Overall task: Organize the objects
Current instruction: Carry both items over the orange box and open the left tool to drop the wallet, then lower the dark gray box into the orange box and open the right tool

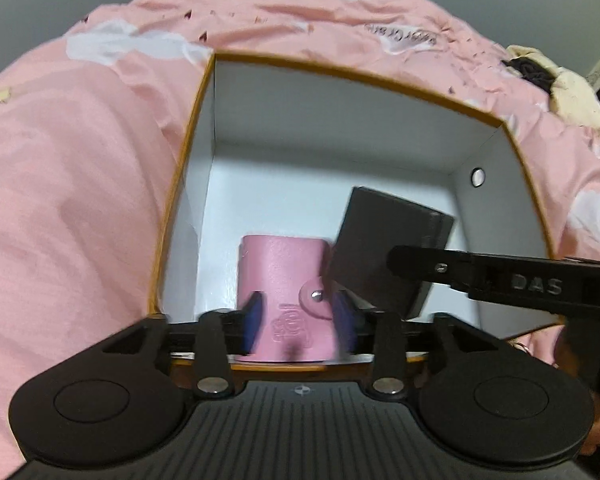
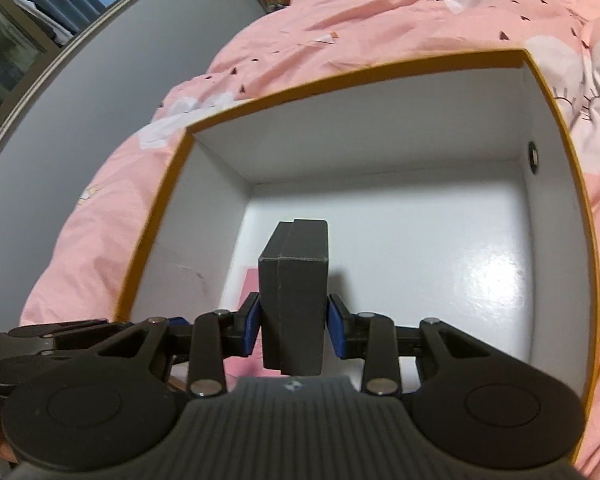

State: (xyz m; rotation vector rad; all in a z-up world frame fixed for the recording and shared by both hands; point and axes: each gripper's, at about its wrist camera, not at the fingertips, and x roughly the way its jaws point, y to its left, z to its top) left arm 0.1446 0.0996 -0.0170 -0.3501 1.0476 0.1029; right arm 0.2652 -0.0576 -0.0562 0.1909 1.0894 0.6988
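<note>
Both grippers reach into the white box [image 2: 380, 152] with an orange rim on the pink bedding [image 1: 80, 200] ahead of us. Our right gripper [image 2: 294, 326] pinches the dark grey case [image 2: 296, 280] upright above the box floor. Our left gripper [image 1: 298, 322] stands spread, the pink card holder [image 1: 284, 280] loose between its pads, just left of the grey case.

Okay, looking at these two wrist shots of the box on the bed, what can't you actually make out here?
- Pink card holder: the left view's gripper body hides its lower edge; the right view shows only slivers behind the dark box.
- Embossed mark on the holder: blurred, unreadable.
- Left gripper: blur hides whether its pads touch the holder.
- Dark box's underside: cut off by the right gripper.
- Cardboard box: its near wall is hidden in both views.
</note>
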